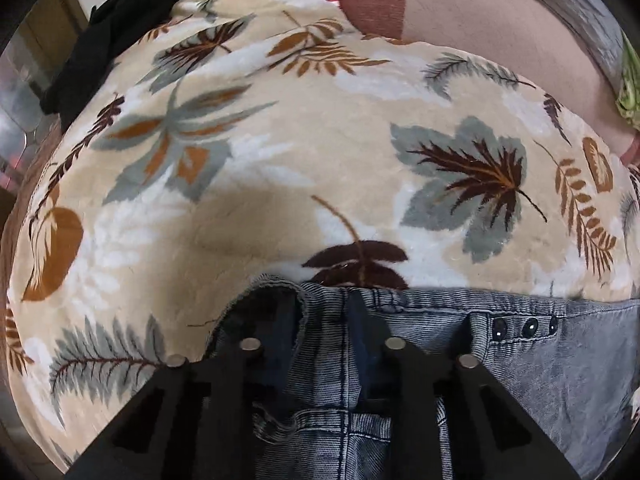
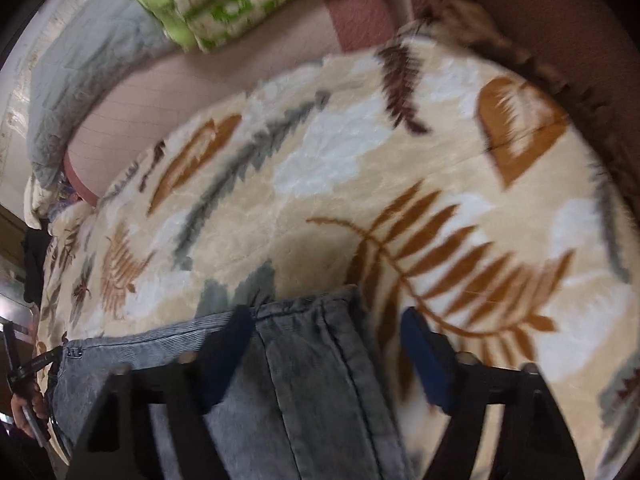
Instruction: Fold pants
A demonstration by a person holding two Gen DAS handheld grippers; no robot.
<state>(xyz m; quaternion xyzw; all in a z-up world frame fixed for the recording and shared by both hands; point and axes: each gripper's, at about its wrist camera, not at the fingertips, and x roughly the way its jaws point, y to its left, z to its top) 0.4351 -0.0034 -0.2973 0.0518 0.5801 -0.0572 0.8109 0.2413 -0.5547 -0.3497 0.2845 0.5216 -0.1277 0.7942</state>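
Observation:
Grey-blue denim pants [image 1: 520,360] lie on a beige leaf-patterned blanket [image 1: 280,160]. In the left wrist view the waistband with dark buttons [image 1: 524,326] runs to the right, and my left gripper [image 1: 320,320] is shut on a bunched fold of the waistband edge. In the right wrist view the pants [image 2: 312,380] show a folded leg end. My right gripper [image 2: 328,332] is open, its blue-padded fingers [image 2: 428,356] straddling that end, with denim over the left finger.
The blanket [image 2: 360,200] covers a pink mattress [image 2: 160,92]. A green patterned pillow [image 2: 224,4] and grey quilt [image 2: 80,80] lie beyond it. Black clothing [image 1: 104,52] sits at the far left. The person's other hand [image 2: 28,408] shows at the lower left.

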